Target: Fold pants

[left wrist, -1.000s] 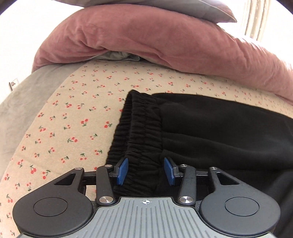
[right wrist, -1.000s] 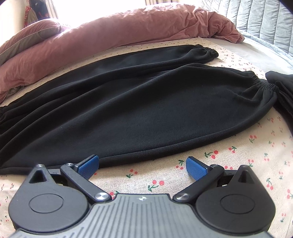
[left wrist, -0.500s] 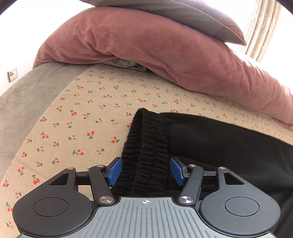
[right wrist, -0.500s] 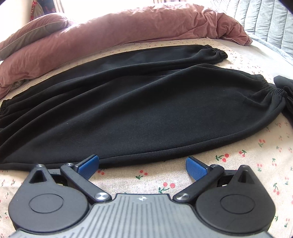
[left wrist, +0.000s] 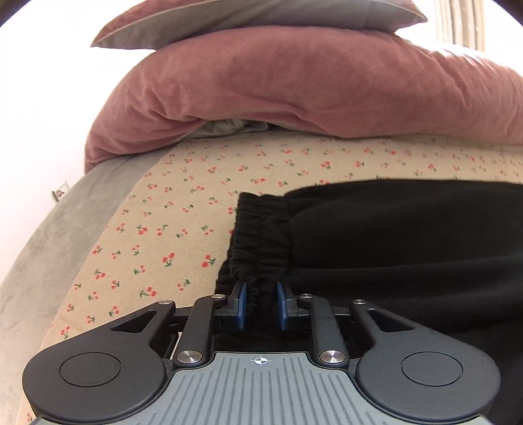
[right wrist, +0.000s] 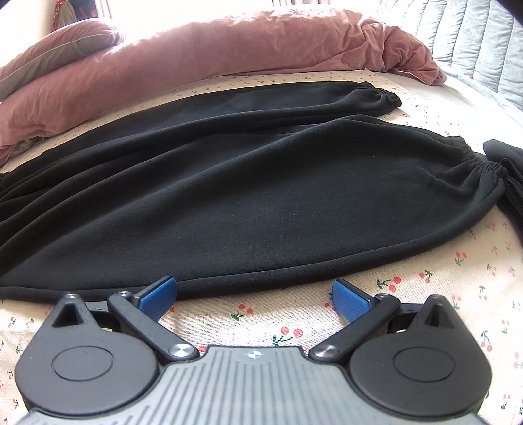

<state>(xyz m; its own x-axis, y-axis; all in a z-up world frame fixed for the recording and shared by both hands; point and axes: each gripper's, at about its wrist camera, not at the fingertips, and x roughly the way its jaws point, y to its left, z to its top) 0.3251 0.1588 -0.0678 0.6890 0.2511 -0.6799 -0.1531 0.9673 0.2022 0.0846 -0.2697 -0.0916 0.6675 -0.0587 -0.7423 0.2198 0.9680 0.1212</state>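
Observation:
Black pants (right wrist: 248,183) lie spread flat across a cherry-print bed sheet (right wrist: 425,287), both legs running to the right, cuffs gathered with elastic. In the left wrist view the ruffled elastic waistband (left wrist: 261,235) sits right ahead, and my left gripper (left wrist: 261,302) is shut on its near corner, the blue pads pinching a bunched fold. My right gripper (right wrist: 255,296) stands open just off the near hem of the lower leg, its fingers resting over bare sheet with nothing between them.
A pink duvet (left wrist: 294,91) is heaped along the far side of the bed, with a grey-and-pink pillow (left wrist: 261,16) on top. Another dark garment (right wrist: 510,170) lies at the right edge. A grey blanket (left wrist: 49,245) covers the bed's left side.
My left gripper slid along the waistband and closed its pads on the elastic corner. The right gripper stayed where it was, still open.

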